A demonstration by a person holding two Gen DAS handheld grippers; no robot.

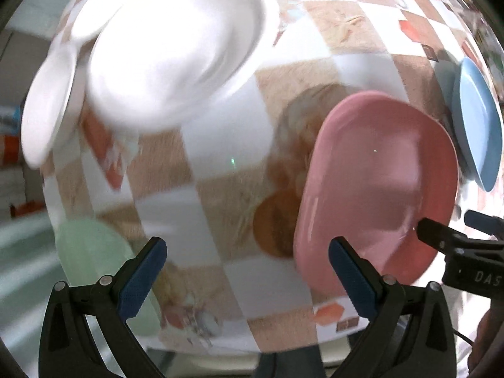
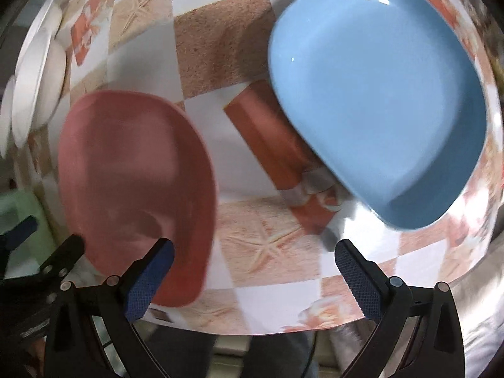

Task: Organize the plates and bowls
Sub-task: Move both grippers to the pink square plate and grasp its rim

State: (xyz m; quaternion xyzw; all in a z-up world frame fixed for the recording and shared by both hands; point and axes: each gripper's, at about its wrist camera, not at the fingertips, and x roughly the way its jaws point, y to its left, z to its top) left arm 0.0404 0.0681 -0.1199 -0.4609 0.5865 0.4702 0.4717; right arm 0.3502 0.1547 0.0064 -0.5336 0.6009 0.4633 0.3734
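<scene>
We hold both tongs above a counter (image 2: 208,47) covered in a checked cloth of white, sandy and orange squares with starfish prints. Our left tongs (image 1: 247,271) are spread wide with nothing between the blue pads; below them lie bare cloth and the near-left edge of the pink plate (image 1: 378,186). Our right tongs (image 2: 255,275) are likewise released and hold nothing — their left pad hangs over the near rim of that same pink plate (image 2: 135,170), while the right pad is over bare cloth.

The pink plate lies flat on the counter, and the blue plate (image 2: 378,94) lies just beside it to the right, apart from it with a strip of cloth between. In the left wrist view the blue plate (image 1: 477,123) shows only as a sliver at the right edge. Far to the left sits a group of white dishes (image 1: 176,47), blurred and overexposed — a large one with smaller white ones (image 1: 47,113) against its left side. A pale green dish (image 1: 91,252) lies at the counter's near-left edge.
</scene>
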